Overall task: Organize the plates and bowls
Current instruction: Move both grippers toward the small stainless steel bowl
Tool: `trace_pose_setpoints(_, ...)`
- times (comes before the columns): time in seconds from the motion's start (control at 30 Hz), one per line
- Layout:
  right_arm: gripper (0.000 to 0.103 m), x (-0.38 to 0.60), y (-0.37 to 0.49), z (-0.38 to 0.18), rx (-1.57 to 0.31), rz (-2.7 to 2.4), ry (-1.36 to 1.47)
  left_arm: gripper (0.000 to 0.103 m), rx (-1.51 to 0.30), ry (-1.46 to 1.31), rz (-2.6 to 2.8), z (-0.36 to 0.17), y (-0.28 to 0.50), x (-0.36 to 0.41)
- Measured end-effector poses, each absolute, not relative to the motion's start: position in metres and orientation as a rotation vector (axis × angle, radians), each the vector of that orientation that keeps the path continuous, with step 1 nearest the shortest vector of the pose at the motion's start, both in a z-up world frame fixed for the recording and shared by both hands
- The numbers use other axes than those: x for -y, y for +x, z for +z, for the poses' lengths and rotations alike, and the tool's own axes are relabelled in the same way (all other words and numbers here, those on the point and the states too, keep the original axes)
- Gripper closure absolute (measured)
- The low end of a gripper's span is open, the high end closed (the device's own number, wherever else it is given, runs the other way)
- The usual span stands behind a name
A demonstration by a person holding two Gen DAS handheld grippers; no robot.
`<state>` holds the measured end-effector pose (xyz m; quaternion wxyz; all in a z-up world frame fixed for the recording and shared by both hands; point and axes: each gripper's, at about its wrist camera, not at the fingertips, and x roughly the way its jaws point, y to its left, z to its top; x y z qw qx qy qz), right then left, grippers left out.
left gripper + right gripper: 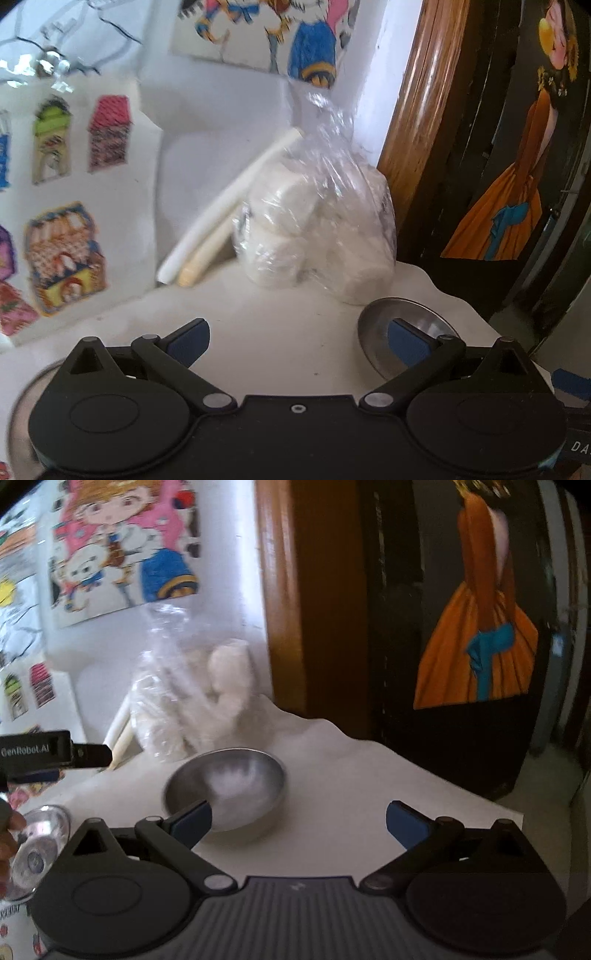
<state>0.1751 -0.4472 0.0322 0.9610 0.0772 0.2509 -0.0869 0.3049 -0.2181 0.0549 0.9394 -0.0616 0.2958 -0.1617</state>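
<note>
A steel bowl (229,786) stands upright on the white table (369,794), just ahead of my right gripper (299,823). That gripper is open, and its left fingertip overlaps the bowl's near rim. In the left wrist view the same bowl (384,314) lies partly behind the right finger of my open left gripper (299,339), which holds nothing. A steel plate (18,413) shows at lower left, mostly hidden under the gripper's body. A shiny steel dish (37,845) sits at the right wrist view's lower left, below the left gripper's body (55,753).
A clear plastic bag of white lumps (314,229) and two rolled tubes (221,214) stand at the back of the table by the sticker-covered wall. A dark door with a painted orange dress (480,646) lies beyond the table's right edge. A hand (7,834) shows at far left.
</note>
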Motion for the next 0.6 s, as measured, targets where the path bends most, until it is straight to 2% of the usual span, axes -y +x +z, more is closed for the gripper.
trace_pose_setpoints(0.33, 0.004, 0.454, 0.210, 0.014, -0.577, -0.151, 0.158, 0.001, -0.671, -0.096, -0.334, 0.028, 0.335, 0.256)
trace_pose_setpoints(0.6, 0.013, 0.451, 0.236, 0.004, -0.622, -0.150, 0.168, 0.002, -0.737, -0.144, -0.319, 0.011, 0.350, 0.261)
